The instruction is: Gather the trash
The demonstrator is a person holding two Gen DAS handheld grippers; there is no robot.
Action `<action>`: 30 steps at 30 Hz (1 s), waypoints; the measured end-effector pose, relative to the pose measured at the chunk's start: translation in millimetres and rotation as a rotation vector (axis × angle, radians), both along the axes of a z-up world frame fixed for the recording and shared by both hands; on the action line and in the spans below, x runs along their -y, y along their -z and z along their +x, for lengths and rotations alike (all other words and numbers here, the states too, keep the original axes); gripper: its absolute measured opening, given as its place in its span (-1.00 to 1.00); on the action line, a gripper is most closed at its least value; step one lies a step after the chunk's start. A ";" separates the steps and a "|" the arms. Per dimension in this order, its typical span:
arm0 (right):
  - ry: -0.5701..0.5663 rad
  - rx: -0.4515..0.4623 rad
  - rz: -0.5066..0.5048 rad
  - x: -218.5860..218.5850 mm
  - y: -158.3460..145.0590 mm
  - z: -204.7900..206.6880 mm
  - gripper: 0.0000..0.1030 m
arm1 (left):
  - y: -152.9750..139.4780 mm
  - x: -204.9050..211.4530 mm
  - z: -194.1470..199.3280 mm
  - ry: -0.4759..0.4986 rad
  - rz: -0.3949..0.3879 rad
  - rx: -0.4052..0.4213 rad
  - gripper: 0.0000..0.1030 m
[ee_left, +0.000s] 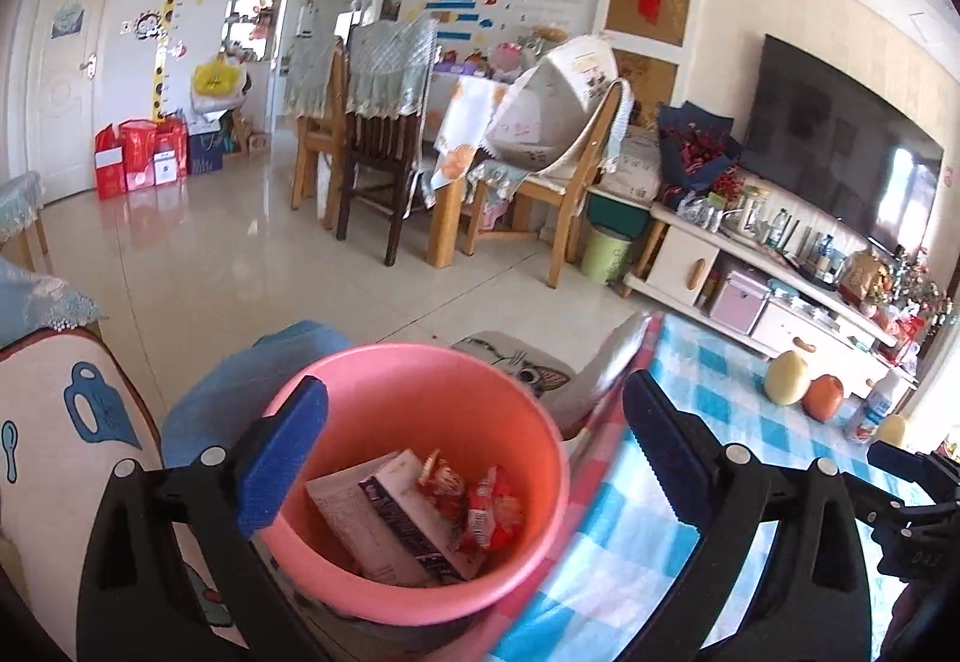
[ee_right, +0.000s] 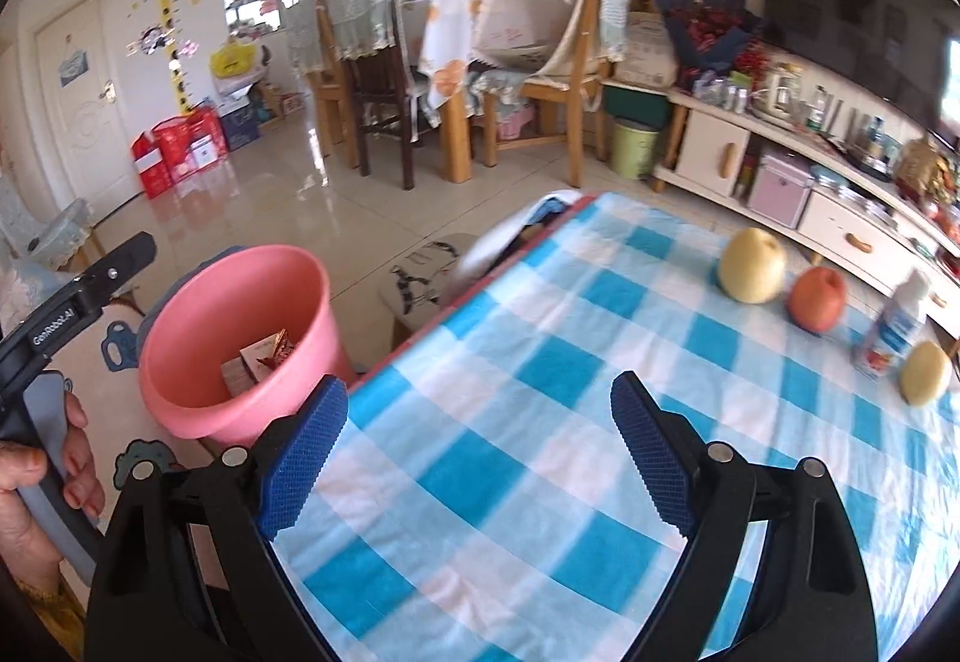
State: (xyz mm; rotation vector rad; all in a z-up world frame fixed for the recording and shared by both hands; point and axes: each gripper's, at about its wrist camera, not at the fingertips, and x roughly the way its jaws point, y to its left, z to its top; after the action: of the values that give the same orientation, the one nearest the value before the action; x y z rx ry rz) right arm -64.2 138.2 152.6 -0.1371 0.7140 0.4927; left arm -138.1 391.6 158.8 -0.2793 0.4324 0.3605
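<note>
A pink plastic bucket (ee_left: 540, 458) stands beside the table's left edge and holds a carton (ee_left: 390, 518) and red snack wrappers (ee_left: 492, 506). My left gripper (ee_left: 474, 440) is open and empty, hovering just above the bucket's mouth. The bucket also shows in the right wrist view (ee_right: 198, 338), left of the table. My right gripper (ee_right: 480, 422) is open and empty above the blue checked tablecloth (ee_right: 540, 422).
On the table's far right stand a pear (ee_right: 753, 266), an apple (ee_right: 816, 299), a small white bottle (ee_right: 894, 332) and another yellow fruit (ee_right: 924, 371). Chairs (ee_left: 372, 122), a dining table and a TV cabinet (ee_left: 750, 272) stand beyond. A cushioned seat (ee_left: 72, 422) is at left.
</note>
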 end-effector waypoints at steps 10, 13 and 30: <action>0.199 0.066 0.008 94.1 -13.6 -30.1 0.72 | -36.1 93.5 -9.0 0.153 0.035 0.063 0.92; 0.248 0.101 0.013 121.1 -19.3 -41.8 0.72 | -43.5 122.7 -10.9 0.206 0.048 0.061 0.92; 0.466 0.242 0.087 249.1 -45.5 -94.6 0.72 | -80.1 284.1 -33.3 0.402 0.179 0.097 0.92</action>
State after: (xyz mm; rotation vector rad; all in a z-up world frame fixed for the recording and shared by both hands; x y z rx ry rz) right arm -158.7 -110.9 198.1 0.0523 0.4645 0.0578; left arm -171.3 107.6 238.9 -0.0315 0.3485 -0.0090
